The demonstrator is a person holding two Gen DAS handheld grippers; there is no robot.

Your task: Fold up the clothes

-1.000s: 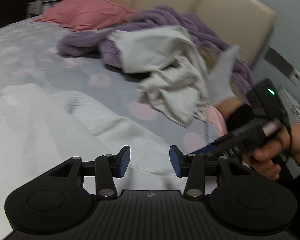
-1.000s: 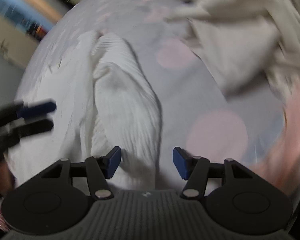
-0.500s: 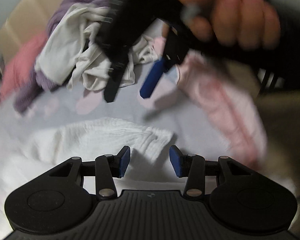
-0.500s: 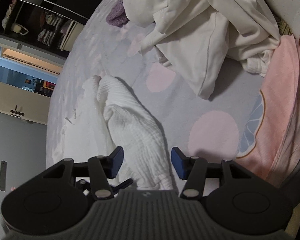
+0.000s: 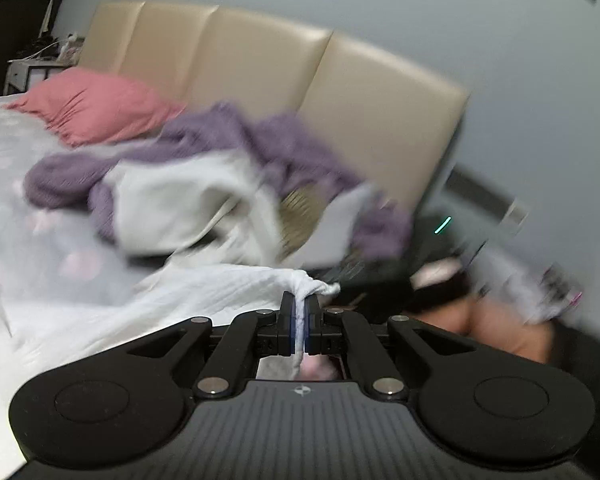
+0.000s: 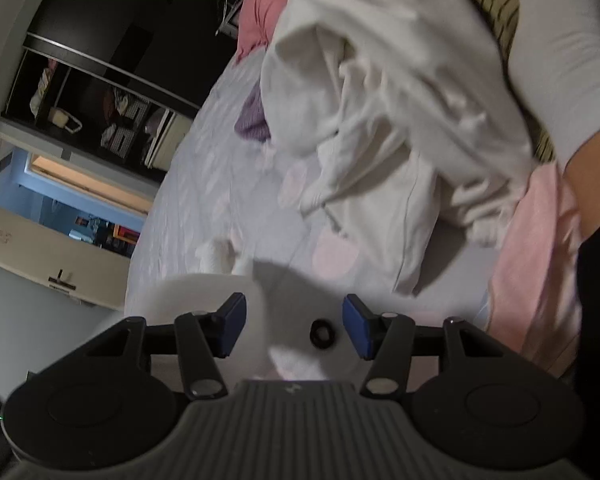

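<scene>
Now clamped: left gripper [image 5: 300, 322] pinching a bunched corner of the white crinkled cloth [image 5: 204, 292] on the bed [image 6: 220, 184].
Right gripper [image 6: 294, 326] spread wide over the same cloth; soft cream heap [image 6: 396, 92] beyond.

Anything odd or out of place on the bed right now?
Only the unfolded heap: a cream garment tangled with a purple knit blanket by the beige headboard. The left hand-held gripper pinches the white textured cloth at a bunched corner.
</scene>
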